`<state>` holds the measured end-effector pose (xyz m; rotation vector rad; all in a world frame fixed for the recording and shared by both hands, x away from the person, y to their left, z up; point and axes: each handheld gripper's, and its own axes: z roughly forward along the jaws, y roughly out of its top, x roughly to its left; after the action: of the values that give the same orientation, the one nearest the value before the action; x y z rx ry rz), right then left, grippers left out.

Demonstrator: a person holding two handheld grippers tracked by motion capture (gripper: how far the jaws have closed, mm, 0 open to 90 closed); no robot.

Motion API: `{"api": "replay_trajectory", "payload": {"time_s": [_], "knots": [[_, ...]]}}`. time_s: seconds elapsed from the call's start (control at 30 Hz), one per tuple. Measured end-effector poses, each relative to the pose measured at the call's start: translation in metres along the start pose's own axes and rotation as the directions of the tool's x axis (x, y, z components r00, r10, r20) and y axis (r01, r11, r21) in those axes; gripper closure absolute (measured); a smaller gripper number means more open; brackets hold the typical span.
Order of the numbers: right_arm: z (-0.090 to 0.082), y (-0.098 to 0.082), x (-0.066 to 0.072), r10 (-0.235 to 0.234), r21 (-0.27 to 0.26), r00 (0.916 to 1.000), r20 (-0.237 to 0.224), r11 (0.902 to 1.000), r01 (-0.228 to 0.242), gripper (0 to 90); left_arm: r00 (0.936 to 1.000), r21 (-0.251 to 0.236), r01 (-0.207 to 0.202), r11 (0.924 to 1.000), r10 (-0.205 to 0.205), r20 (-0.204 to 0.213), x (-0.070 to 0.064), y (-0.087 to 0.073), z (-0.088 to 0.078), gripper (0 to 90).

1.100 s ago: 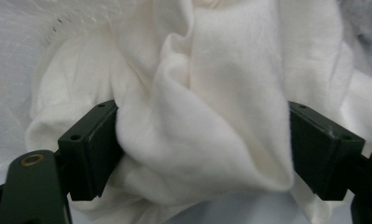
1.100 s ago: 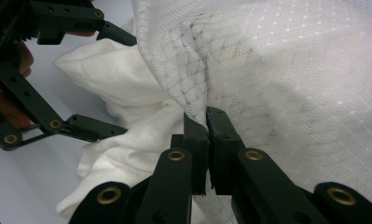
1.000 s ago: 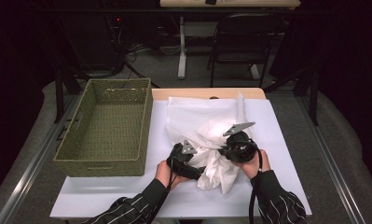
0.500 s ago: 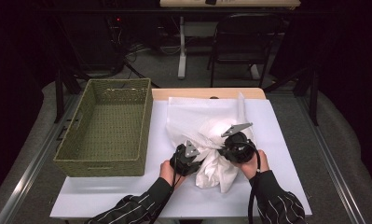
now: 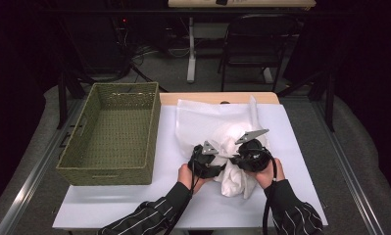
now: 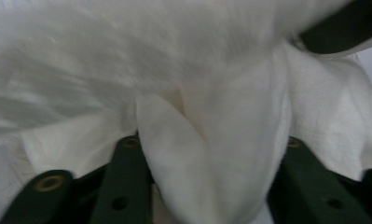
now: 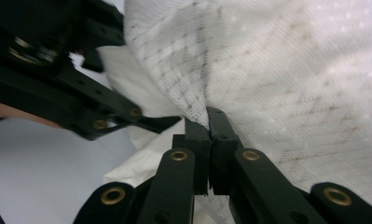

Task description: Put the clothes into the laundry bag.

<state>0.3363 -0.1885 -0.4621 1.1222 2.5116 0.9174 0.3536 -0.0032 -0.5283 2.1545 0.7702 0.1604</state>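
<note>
A white cloth lies bunched in the middle of the white table; part of it spreads flat toward the far edge. My right gripper is shut on a pinched fold of it, with the jaws pressed together on the fabric in the right gripper view. My left gripper faces it from the left, almost touching. Its jaws stand wide apart around a thick fold of the cloth. One of the left gripper's fingers crosses the right gripper view.
A green woven basket stands empty on the table's left side. A wooden board shows under the cloth at the far edge. Beyond the table are a dark chair and a desk leg.
My left gripper has slid to the right, into the bunched cloth and close to the right gripper. The right gripper has held its grip and barely moved.
</note>
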Motion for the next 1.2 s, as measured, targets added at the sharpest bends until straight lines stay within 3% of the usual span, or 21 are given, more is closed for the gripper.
{"api": "replay_trajectory", "payload": {"time_s": [0.17, 0.23, 0.37, 0.5, 0.6, 0.7, 0.73, 0.77, 0.8, 0.83, 0.87, 1.07, 1.2], "knots": [[0.002, -0.002, -0.003, 0.005, 0.014, 1.0, 0.005, 0.9999, -0.005, 88.9, 0.9997, 0.009, -0.022, 0.9997, 0.022, 0.013, 0.006, -0.006, -0.018, 33.5], [0.003, -0.001, -0.002, -0.004, 0.014, 1.0, 0.009, 0.9999, 0.004, 88.8, 0.9994, 0.015, -0.035, 0.9993, 0.035, -0.007, 0.006, -0.008, -0.025, 26.5], [0.002, -0.001, -0.001, -0.005, 0.013, 0.9999, 0.012, 0.9999, 0.005, 88.6, 0.9985, 0.026, -0.037, 0.999, 0.038, -0.04, 0.007, -0.018, -0.04, 19.0], [0.001, 0.0, -0.001, 0.005, 0.008, 0.9999, 0.014, 1.0, -0.005, 88.5, 0.9964, 0.066, -0.028, 0.9974, 0.033, -0.078, 0.013, -0.024, -0.041, 15.8], [0.0, 0.0, -0.001, 0.004, 0.002, 0.9999, 0.013, 1.0, -0.004, 88.5, 0.998, 0.089, -0.004, 0.996, 0.009, -0.063, 0.019, -0.027, -0.03, 19.9], [0.0, 0.0, -0.001, 0.008, 0.001, 0.9999, 0.011, 1.0, -0.008, 88.6, 0.9981, 0.076, -0.006, 0.9971, 0.011, -0.06, 0.018, -0.03, -0.016, 30.2], [0.0, 0.0, -0.001, 0.008, 0.002, 0.9999, 0.01, 1.0, -0.008, 88.6, 0.9986, 0.052, 0.003, 0.9986, 0.0, -0.053, 0.019, -0.03, -0.014, 36.3], [0.0, 0.001, -0.001, 0.009, -0.003, 0.9999, 0.01, 1.0, -0.009, 88.6, 0.9991, 0.016, 0.018, 0.9997, -0.017, -0.039, 0.018, -0.031, -0.012, 50.6], [0.0, 0.001, -0.001, 0.009, -0.003, 0.9999, 0.01, 1.0, -0.009, 88.6, 0.9991, 0.016, 0.018, 0.9997, -0.017, -0.039, 0.018, -0.031, -0.012, 59.5], [-0.001, 0.001, 0.0, 0.013, -0.005, 0.9999, 0.01, 0.9999, -0.013, 88.6, 0.9992, -0.006, 0.017, 0.9998, -0.018, -0.035, 0.018, -0.031, -0.012, 59.5], [-0.003, 0.002, 0.0, 0.008, -0.017, 0.9999, 0.008, 0.9998, -0.008, 88.8, 0.9995, -0.023, 0.015, 0.9996, -0.015, -0.028, 0.016, -0.03, -0.011, 69.6], [-0.01, 0.008, 0.007, 0.0, -0.068, 0.9998, -0.018, 0.9977, -0.001, 89.2, 0.9996, -0.024, -0.006, 0.9997, 0.005, -0.028, 0.008, -0.018, -0.014, 73.9], [-0.016, 0.012, 0.015, -0.014, -0.096, 0.9989, -0.044, 0.9953, 0.009, 89.3, 0.9988, -0.017, 0.038, 0.9991, -0.039, -0.029, 0.006, -0.006, -0.009, 74.1]]}}
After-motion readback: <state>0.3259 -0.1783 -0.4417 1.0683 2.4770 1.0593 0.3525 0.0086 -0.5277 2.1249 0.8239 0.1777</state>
